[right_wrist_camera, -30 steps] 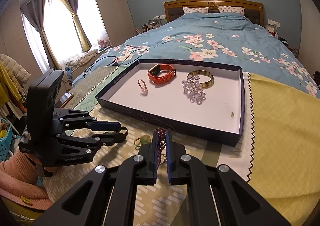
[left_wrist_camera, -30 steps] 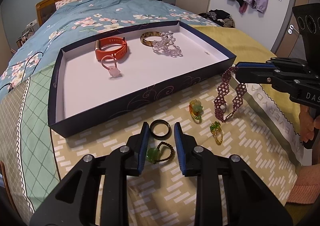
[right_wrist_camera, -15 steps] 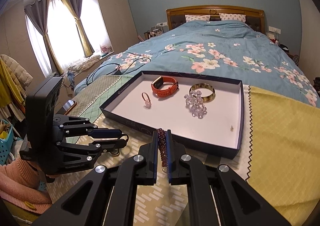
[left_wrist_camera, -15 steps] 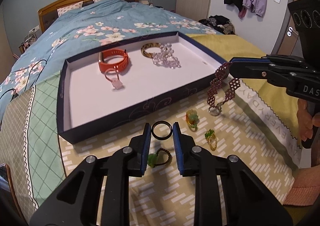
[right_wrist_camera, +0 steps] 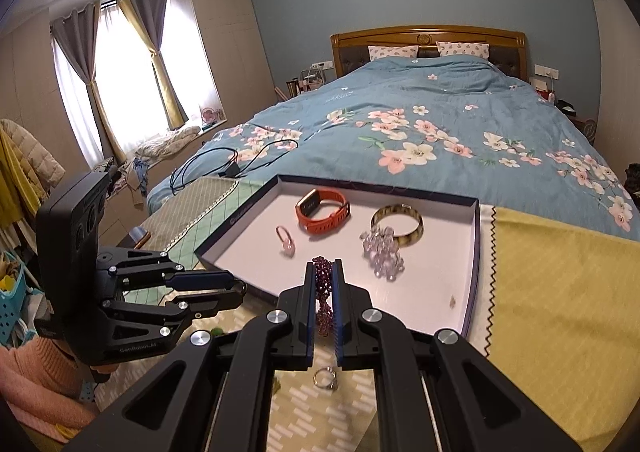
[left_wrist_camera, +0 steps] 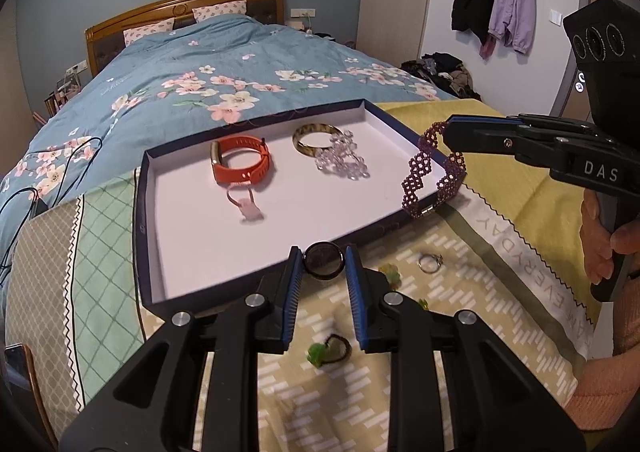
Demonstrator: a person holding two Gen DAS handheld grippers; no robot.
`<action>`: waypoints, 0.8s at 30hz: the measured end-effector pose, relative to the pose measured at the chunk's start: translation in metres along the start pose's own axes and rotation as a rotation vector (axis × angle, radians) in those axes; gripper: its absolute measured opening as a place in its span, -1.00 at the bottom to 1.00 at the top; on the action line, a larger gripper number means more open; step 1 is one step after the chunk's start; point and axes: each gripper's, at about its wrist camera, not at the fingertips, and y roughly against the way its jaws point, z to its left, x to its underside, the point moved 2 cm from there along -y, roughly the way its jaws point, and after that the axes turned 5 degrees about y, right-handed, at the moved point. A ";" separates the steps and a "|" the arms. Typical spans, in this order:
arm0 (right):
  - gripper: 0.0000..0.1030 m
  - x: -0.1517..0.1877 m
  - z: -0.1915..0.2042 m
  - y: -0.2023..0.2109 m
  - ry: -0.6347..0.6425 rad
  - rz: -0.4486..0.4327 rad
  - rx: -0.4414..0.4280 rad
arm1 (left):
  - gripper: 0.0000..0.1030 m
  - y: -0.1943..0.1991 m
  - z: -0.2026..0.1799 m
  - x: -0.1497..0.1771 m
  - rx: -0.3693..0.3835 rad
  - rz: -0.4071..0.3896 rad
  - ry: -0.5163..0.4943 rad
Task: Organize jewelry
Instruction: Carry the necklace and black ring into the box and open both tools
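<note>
A bed with a floral blue duvet (right_wrist_camera: 440, 124) carried a patterned cloth (left_wrist_camera: 460, 292) and a shallow navy box lid (left_wrist_camera: 138, 212). The left tool (left_wrist_camera: 323, 266) gripped a black ring (left_wrist_camera: 323, 261) between its narrow jaws, at the lid's near edge. The right tool (right_wrist_camera: 323, 292), nearly closed, pinched a dangling purple beaded bracelet (left_wrist_camera: 424, 172) over the lid's corner.
</note>
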 end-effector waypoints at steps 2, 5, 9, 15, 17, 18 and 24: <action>-0.88 -0.005 -0.002 -0.003 0.001 -0.007 0.004 | -0.56 -0.001 0.002 -0.004 -0.005 -0.005 0.003; -0.88 -0.010 -0.005 -0.009 0.001 -0.010 0.008 | -0.56 -0.005 0.007 -0.009 -0.008 -0.008 0.013; -0.88 -0.014 -0.010 -0.020 -0.010 -0.002 0.006 | -0.56 -0.011 0.013 -0.017 -0.015 -0.008 0.024; -0.88 -0.016 -0.018 -0.036 -0.036 0.018 -0.005 | -0.56 -0.025 0.016 -0.023 -0.033 0.006 0.017; -0.88 -0.016 -0.020 -0.040 -0.044 0.023 -0.012 | -0.56 -0.030 0.018 -0.025 -0.041 0.013 0.016; -0.88 -0.016 -0.021 -0.042 -0.048 0.026 -0.014 | -0.56 -0.033 0.019 -0.026 -0.043 0.017 0.016; -0.88 -0.015 -0.029 -0.053 -0.081 0.041 -0.030 | -0.56 -0.045 0.023 -0.028 -0.052 0.038 0.024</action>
